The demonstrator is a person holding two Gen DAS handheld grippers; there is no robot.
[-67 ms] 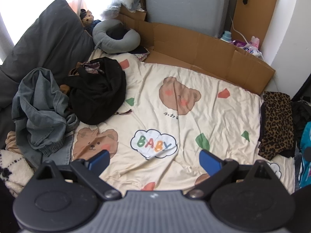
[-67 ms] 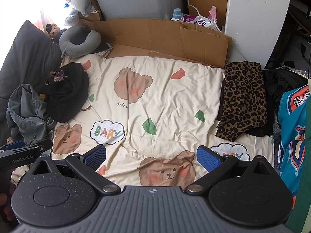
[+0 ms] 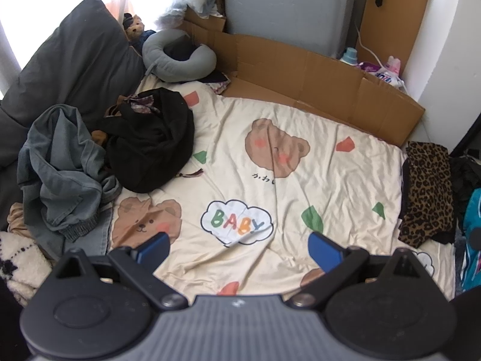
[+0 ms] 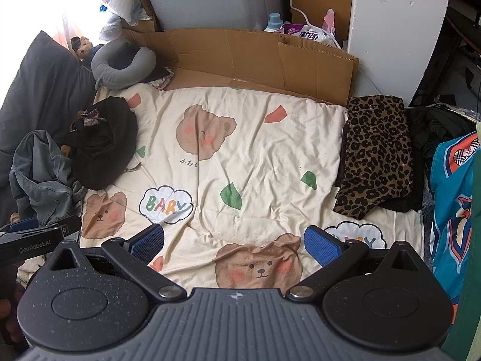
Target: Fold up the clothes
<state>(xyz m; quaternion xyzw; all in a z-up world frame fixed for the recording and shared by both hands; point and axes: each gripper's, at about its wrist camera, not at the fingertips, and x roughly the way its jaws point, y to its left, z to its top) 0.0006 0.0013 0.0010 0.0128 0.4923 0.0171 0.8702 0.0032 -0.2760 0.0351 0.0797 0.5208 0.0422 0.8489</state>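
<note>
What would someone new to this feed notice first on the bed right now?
Probably the cream bear-print blanket spread across the middle, with its "BABY" clouds. Next, the crumpled pile at its left edge: a black garment beside a grey-blue garment. At the right edge lies a folded leopard-print piece, while both sets of jaws stand wide open and empty above the blanket.

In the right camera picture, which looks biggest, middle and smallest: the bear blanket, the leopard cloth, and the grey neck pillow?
1. Bear blanket, by far the biggest.
2. Leopard cloth.
3. Grey neck pillow, smallest, though it lies farther back, so it may look smaller than it is.
</note>
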